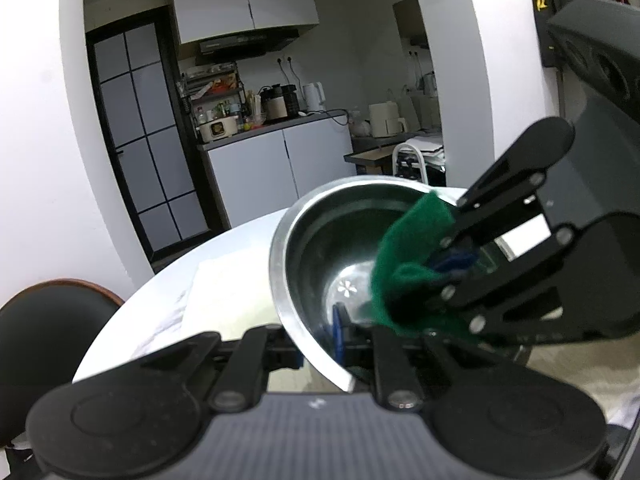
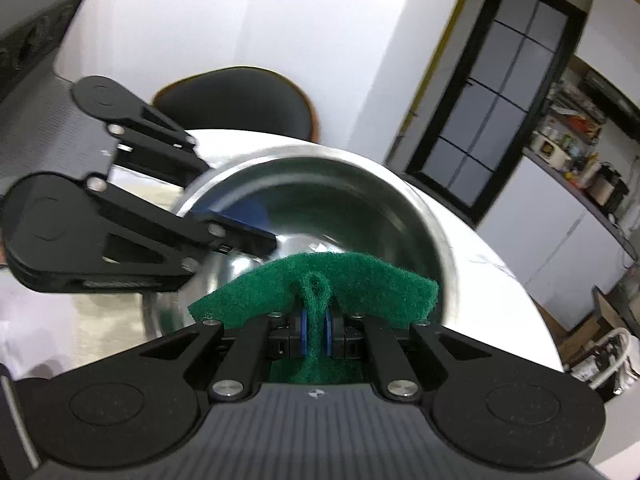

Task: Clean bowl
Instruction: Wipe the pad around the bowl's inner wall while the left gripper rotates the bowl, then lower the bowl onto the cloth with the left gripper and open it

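Observation:
A shiny steel bowl (image 1: 316,240) is held tilted above a white round table (image 1: 224,280). My left gripper (image 1: 320,344) is shut on the bowl's near rim, one blue pad inside and one outside. It shows in the right wrist view (image 2: 240,236) clamped on the bowl's (image 2: 416,216) left rim. My right gripper (image 2: 316,330) is shut on a green scouring pad (image 2: 320,280), which is pressed inside the bowl. In the left wrist view the right gripper (image 1: 448,264) reaches in from the right with the pad (image 1: 408,248) against the inner wall.
A black chair (image 1: 44,336) stands at the table's far side and also shows in the right wrist view (image 2: 236,104). A white cloth or paper (image 1: 224,280) lies on the table. A kitchen counter (image 1: 280,128) with appliances and a dark glass door (image 1: 136,140) lie behind.

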A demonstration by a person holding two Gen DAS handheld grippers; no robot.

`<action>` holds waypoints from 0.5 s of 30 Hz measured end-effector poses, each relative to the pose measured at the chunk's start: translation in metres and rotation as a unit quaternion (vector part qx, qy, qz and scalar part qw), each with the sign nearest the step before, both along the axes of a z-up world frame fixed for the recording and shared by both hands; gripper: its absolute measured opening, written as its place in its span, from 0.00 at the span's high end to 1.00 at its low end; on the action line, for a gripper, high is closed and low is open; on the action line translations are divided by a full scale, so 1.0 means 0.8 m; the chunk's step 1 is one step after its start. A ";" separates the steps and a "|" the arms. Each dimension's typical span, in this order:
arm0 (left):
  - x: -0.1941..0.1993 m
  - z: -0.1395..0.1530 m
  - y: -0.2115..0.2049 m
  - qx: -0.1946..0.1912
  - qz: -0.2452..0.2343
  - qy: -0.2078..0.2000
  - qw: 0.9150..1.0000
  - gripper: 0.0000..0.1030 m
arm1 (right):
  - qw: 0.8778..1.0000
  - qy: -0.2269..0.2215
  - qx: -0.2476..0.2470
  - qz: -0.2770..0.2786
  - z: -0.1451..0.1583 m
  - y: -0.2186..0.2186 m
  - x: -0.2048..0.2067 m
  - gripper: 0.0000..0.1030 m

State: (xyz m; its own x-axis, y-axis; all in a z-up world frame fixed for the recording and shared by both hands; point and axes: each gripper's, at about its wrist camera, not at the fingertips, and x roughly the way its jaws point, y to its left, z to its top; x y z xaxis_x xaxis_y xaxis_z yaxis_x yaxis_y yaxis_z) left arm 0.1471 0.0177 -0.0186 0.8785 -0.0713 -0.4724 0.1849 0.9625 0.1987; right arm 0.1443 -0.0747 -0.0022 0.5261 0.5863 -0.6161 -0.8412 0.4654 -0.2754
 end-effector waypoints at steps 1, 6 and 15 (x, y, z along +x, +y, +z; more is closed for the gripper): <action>0.000 0.000 -0.001 0.000 -0.002 0.000 1.000 0.86 | 1.000 -0.002 0.002 0.002 0.000 0.002 -0.002 0.91; 0.000 0.001 -0.001 -0.004 -0.010 0.001 1.000 0.86 | 1.000 -0.021 0.009 -0.009 0.003 0.008 -0.002 0.91; 0.005 0.000 0.004 -0.012 -0.009 0.007 1.000 0.86 | 0.999 -0.031 0.001 -0.040 -0.001 0.007 0.019 0.91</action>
